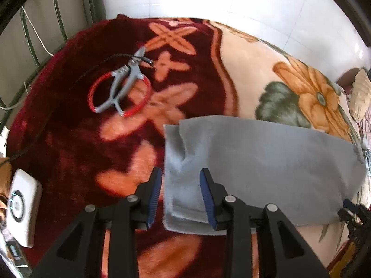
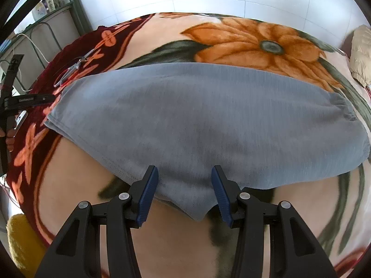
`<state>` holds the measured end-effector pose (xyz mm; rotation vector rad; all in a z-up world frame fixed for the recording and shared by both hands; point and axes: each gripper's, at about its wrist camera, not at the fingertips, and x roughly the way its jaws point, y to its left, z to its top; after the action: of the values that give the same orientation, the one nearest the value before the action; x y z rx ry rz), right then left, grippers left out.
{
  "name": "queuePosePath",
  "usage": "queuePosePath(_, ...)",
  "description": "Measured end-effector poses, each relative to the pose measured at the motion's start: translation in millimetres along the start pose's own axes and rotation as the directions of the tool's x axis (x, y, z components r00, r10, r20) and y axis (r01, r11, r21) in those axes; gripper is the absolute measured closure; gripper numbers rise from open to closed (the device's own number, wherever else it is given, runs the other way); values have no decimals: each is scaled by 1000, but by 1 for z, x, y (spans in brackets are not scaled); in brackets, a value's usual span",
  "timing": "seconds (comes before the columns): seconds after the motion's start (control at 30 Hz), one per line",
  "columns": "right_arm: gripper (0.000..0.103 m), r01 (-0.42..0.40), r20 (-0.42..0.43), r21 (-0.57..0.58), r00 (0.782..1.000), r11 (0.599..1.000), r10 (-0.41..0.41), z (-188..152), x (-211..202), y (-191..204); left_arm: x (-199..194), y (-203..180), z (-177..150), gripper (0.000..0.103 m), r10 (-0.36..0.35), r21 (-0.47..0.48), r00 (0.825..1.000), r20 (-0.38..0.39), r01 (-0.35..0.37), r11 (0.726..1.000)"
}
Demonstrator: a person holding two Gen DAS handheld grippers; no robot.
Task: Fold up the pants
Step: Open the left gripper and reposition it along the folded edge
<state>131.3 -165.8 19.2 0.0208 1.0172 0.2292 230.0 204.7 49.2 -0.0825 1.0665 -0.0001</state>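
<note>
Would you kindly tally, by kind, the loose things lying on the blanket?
Grey pants: 1
Red-handled scissors: 1
Black cable: 1
White device, at the blanket's edge: 1
Total: 4

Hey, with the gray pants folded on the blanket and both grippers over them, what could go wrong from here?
The left gripper has only the pants' edge between its open fingers, so a pinch may catch one layer and undo the fold. The right gripper straddles a hanging corner; it might snag the fleece blanket too. The red-handled scissors and black cable lie close by, so dragging the cloth that way could catch them.
</note>
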Motion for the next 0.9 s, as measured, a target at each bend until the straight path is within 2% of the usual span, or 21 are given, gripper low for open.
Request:
queuePosePath(0.1,54,0,6,-5,1000,1000,0,-1,-1,0,10,-9,-3,66,-25,-2,1000,-15,25,1000)
queuePosePath(0.27,54,-5,23,6,1000,1000,5,-6,-8,-3,18,-18,-11,66,27,39,999,-23,-26,999)
queuePosePath(0.43,54,5,19,-6,1000,1000,-5,-10,-8,-4,10,0,-20,64,13,-26,1000,-14,-14,1000)
queuePosePath(0.57,54,9,25,-6,1000,1000,-9,-11,-10,-4,11,8,-27,64,-47,-71,998,-31,45,996)
queuePosePath(0.77,54,2,46,2,999,1000,-2,-11,-19,-1,-7,2,-33,64,-78,-88,995,55,83,993)
queuePosePath(0.9,54,0,57,1,998,1000,0,-7,-22,0,6,-2,-32,64,0,-58,1000,17,1,998)
